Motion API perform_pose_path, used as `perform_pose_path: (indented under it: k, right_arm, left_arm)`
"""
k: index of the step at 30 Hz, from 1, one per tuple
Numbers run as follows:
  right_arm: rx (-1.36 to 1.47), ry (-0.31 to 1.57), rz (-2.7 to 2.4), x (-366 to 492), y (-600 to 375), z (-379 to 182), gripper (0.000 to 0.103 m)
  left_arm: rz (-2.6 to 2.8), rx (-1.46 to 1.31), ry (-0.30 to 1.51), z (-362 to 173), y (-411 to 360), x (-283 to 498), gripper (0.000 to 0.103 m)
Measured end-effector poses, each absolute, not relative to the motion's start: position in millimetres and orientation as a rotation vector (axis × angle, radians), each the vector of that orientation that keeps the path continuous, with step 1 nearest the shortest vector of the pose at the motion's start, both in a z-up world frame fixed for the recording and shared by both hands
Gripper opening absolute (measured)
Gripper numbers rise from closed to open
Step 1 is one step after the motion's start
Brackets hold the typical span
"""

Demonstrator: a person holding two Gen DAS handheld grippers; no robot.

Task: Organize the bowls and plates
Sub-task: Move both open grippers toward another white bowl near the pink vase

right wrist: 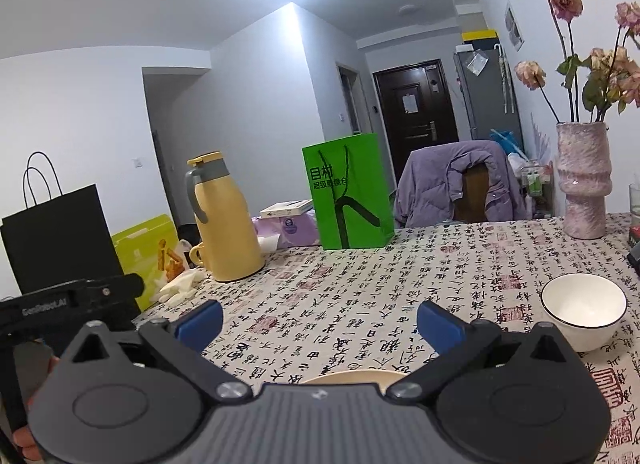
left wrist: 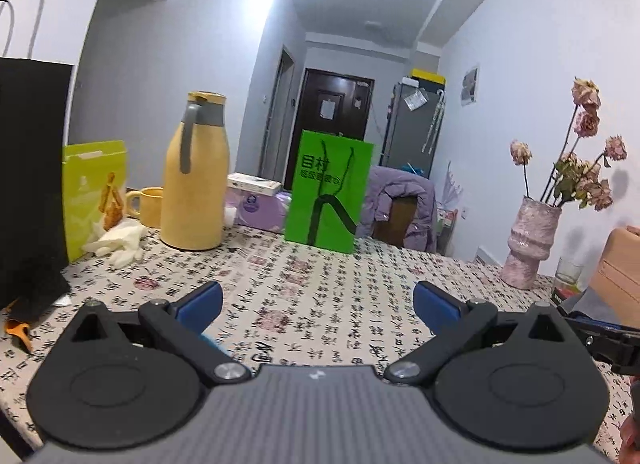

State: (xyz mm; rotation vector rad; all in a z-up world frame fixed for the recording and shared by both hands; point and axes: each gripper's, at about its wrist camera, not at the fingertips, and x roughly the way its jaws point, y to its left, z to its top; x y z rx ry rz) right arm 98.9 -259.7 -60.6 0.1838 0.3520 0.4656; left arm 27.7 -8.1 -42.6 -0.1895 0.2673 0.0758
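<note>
The left tool (left wrist: 316,306) is hovering released over the patterned worktop (left wrist: 320,276), gripping nothing. The right tool (right wrist: 320,322) is also gaping wide, empty. A plate (right wrist: 352,376) is peeking out at lower centre just beneath it; a white bowl (right wrist: 583,311) is sitting at lower right.

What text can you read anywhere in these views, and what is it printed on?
"目村": large characters on the green paper bag.
Smaller line under it on the same bag: too blurred to read.
"GenRobot.AI": on the left tool's black body, seen at the left edge of the right view.
Calligraphy on the tablecloth: too distorted to read.
</note>
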Motion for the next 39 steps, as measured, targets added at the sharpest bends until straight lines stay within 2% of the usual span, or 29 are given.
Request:
perform_pose_path:
  k: [39]
  right_arm:
    - [0.143,0.365,0.352,193,-382,-48,0.103]
  left_arm:
    - [-0.084,-0.157,0.373,-35,-134,142,0.103]
